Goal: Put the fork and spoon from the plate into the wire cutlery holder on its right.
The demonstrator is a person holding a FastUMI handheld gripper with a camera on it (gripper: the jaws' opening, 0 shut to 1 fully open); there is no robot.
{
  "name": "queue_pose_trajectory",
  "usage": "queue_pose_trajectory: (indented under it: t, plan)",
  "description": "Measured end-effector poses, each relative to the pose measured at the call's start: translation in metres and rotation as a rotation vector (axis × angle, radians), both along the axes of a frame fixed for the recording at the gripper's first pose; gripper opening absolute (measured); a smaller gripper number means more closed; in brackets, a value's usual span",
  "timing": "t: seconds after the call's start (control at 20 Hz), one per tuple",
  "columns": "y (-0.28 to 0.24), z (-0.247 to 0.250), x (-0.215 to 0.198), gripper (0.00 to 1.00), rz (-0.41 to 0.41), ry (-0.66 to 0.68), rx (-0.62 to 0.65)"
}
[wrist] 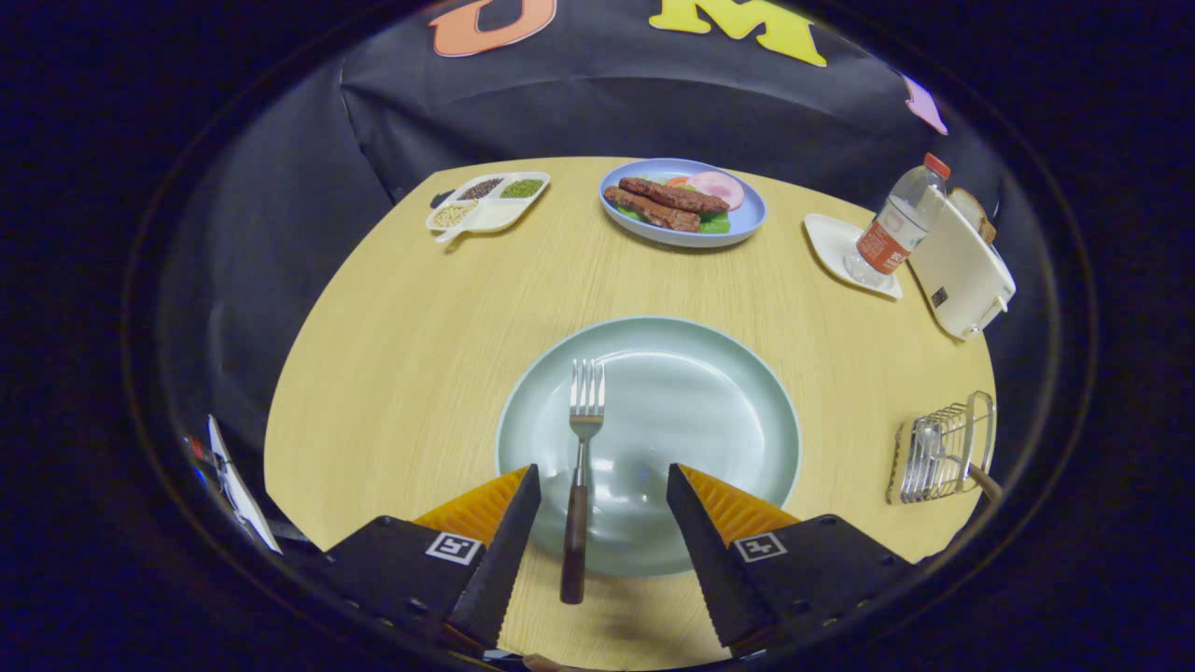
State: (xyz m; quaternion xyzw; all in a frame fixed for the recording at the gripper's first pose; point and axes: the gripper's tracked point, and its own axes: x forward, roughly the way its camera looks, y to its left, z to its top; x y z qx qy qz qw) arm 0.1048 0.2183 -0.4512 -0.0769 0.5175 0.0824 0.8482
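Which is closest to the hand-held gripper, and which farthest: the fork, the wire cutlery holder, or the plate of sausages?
Seen from the open hand-held gripper:
1. Fork: nearest, its handle lying between the fingers, on the pale green plate.
2. Wire cutlery holder: off to the right, beside that plate.
3. Plate of sausages: farthest, across the table near the wall.

Pale wood round table against black cloth wall

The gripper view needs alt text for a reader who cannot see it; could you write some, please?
The open gripper straddles the handle of a fork lying on a pale green plate on a wooden table. A wire cutlery holder stands to the plate's right.
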Motion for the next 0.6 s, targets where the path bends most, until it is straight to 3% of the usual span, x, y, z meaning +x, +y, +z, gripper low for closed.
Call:
queue_pose_trajectory:
  t: [0.2,0.4,0.55,0.6]
  plan:
    - [0.01,-0.016,0.001,0.72,0.017,0.003,0.011]
    - [0.017,-0.026,-0.008,0.45,0.026,0.021,0.013]
    - [0.013,-0.031,-0.008,0.45,0.024,-0.004,-0.026]
    - [0.012,-0.034,-0.011,0.11,0.019,0.01,-0.027]
